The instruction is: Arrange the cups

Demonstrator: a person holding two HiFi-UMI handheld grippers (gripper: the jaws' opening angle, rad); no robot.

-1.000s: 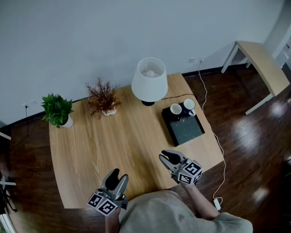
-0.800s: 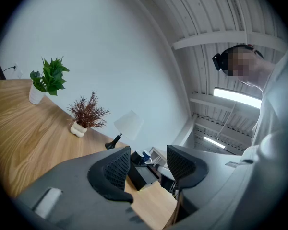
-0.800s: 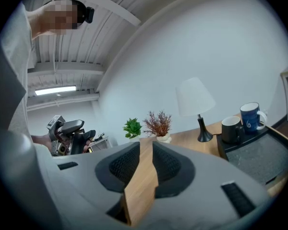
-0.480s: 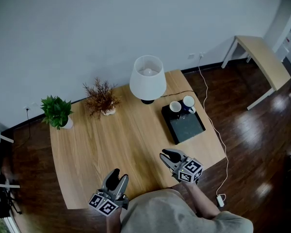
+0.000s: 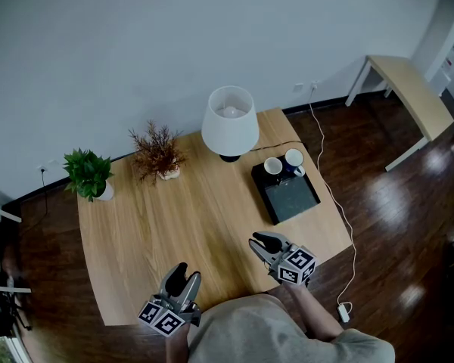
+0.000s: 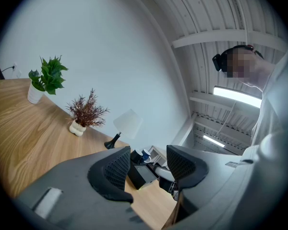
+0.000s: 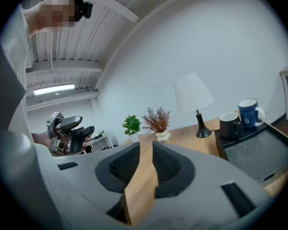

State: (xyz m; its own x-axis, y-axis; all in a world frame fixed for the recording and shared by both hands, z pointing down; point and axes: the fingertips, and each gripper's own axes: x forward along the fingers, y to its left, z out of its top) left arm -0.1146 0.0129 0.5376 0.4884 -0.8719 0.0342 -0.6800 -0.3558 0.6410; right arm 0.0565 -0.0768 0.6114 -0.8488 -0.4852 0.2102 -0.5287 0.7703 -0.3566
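Wood table (image 5: 174, 225) against a pale wall, dark floor around it. Far left corner: green plant (image 5: 89, 171), then twig plant (image 5: 159, 151) along the far edge. Left gripper (image 5: 183, 271) hovers at the near edge, left part, jaws well apart, nothing between them. Lamp (image 5: 230, 123) sits mid far edge. Right gripper (image 5: 257, 242) hovers near the near edge, right of centre, jaws almost together with a narrow slit, only table showing through. Tray (image 5: 291, 201) lies along the right edge, with the dark cup (image 5: 274, 167) and blue cup (image 5: 294, 159) side by side at its far end, upright, well apart from both grippers. That fits two readings: cups parked on the tray waiting to be set out, or cups already lined up there with the hands back at the near edge. Can't settle which. If a cup does get handled, the right gripper is the nearer, its slit looks too tight for a cup wall, so I'd widen it early, come in level over the tray's near end, and watch the lamp base just beside the dark cup. Unclear: whether the cups touch, what's inside them, and the dark cup's handle. The person's body covers the near edge between the grippers, and the right gripper view cuts off the tray's right side.
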